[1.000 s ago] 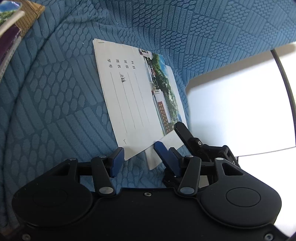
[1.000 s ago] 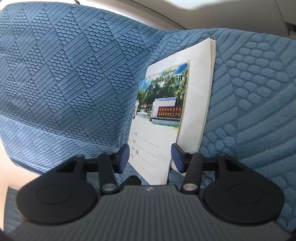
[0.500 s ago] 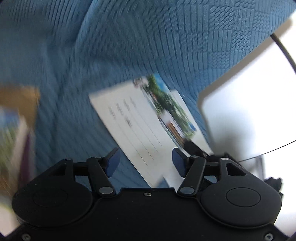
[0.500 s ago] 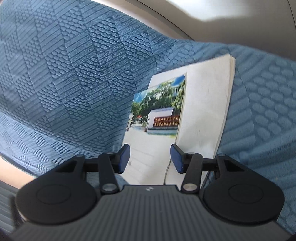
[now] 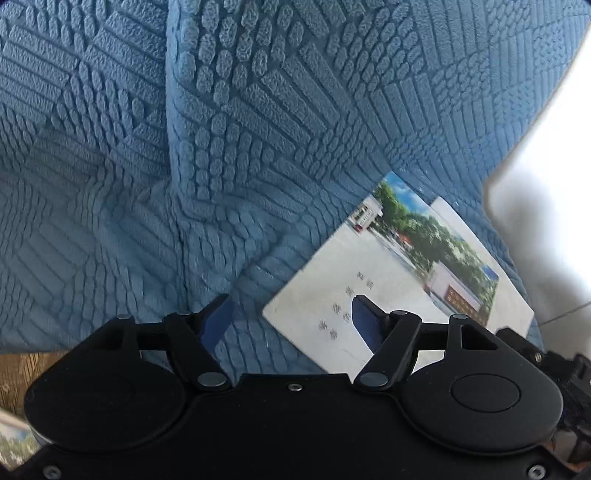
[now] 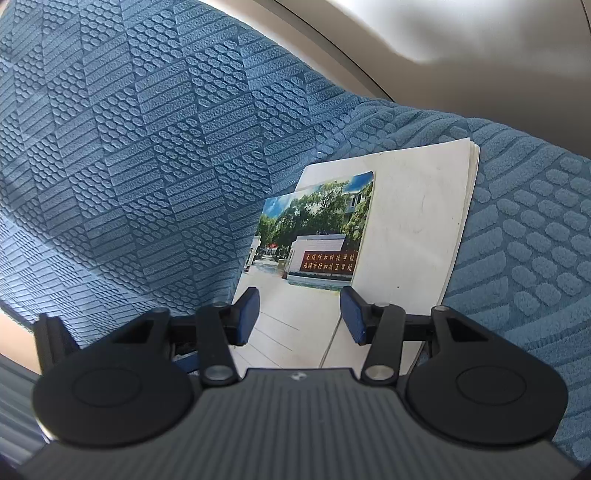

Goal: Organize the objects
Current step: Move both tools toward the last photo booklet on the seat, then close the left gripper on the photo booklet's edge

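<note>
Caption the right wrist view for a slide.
Right gripper jaws apart over two white notebooks with photo covers, lying on blue textured fabric.

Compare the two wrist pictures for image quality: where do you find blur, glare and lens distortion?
Left wrist view: the booklet is slightly smeared, its print unreadable, and a white area at right is blown out. Right wrist view: sharper, the booklet's photo is crisp, with mild glare along the pale rim at top. Both bend the blue cloth toward the edges.
</note>
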Available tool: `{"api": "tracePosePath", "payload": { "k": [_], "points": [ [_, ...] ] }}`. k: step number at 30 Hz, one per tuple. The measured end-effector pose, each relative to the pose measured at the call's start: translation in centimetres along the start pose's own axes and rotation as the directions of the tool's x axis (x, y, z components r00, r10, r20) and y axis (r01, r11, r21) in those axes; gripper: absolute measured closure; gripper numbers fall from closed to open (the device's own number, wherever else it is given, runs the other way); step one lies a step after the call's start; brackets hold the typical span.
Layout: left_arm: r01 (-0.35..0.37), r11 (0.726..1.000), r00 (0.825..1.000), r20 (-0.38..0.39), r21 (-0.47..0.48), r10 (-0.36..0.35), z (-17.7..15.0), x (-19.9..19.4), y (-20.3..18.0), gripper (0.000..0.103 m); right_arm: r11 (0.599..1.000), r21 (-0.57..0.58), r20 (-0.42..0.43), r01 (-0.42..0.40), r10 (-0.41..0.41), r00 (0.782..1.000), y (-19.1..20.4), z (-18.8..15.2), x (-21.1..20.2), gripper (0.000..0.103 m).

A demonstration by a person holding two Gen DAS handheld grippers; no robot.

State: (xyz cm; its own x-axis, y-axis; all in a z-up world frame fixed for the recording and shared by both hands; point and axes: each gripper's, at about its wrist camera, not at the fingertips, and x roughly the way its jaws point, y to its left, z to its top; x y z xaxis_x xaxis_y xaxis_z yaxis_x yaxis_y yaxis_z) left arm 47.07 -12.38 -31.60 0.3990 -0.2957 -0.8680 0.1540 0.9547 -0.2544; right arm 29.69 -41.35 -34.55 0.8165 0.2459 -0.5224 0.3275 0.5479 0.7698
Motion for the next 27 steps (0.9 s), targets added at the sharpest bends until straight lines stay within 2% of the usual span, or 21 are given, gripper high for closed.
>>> {"api": "tracePosePath", "payload": {
  "k": [4, 7, 9, 14, 16, 18, 22, 23, 27],
  "points": [
    [-0.017, 0.999, 1.000, -0.014, 0.041, 0.018, 0.4, 0.5, -0.7, 0.034, 1.000, 0.005, 0.002, -0.005, 0.005, 1.000, -0.1, 0.0, 0.0, 0.052],
    [0.043, 0.997, 0.998, -0.047, 0.062, -0.040, 0.6, 0.6, -1.2, 0.035, 1.000, 0.012, 0.005, -0.013, 0.013, 1.000, -0.2, 0.0, -0.2, 0.052],
    [0.052, 0.997, 0.997, -0.067, 0.063, -0.048, 0.8, 0.6, -1.2, 0.037, 1.000, 0.021, 0.008, -0.020, 0.020, 1.000, -0.4, 0.1, -0.2, 0.052],
    [0.136, 0.989, 0.986, -0.086, -0.058, -0.141, 1.4, -0.2, 1.3, 0.047, 0.999, 0.040, 0.015, -0.032, 0.031, 0.999, -0.9, -0.2, -0.1, 0.052],
    [0.196, 0.976, 0.976, -0.074, -0.098, -0.204, 1.6, -0.8, 2.2, 0.047, 0.998, 0.048, 0.018, -0.034, 0.033, 0.999, -1.1, -0.3, 0.0, 0.053],
    [0.277, 0.952, 0.956, -0.060, -0.134, -0.287, 1.5, -1.5, 3.1, 0.049, 0.998, 0.058, 0.022, -0.037, 0.035, 0.999, -1.4, -0.5, 0.2, 0.053],
    [0.447, 0.875, 0.886, -0.043, -0.187, -0.462, 1.4, -2.5, 3.9, 0.055, 0.997, 0.071, 0.033, -0.043, 0.041, 0.999, -1.8, -0.7, 0.4, 0.053],
    [0.459, 0.869, 0.880, -0.043, -0.186, -0.474, 1.4, -2.6, 3.6, 0.055, 0.996, 0.072, 0.033, -0.044, 0.041, 0.999, -1.7, -0.7, 0.3, 0.053],
    [0.421, 0.888, 0.897, -0.060, -0.185, -0.437, 1.2, -2.0, 2.6, 0.057, 0.996, 0.076, 0.036, -0.046, 0.043, 0.998, -1.7, -0.7, 0.0, 0.053]
  ]
}}
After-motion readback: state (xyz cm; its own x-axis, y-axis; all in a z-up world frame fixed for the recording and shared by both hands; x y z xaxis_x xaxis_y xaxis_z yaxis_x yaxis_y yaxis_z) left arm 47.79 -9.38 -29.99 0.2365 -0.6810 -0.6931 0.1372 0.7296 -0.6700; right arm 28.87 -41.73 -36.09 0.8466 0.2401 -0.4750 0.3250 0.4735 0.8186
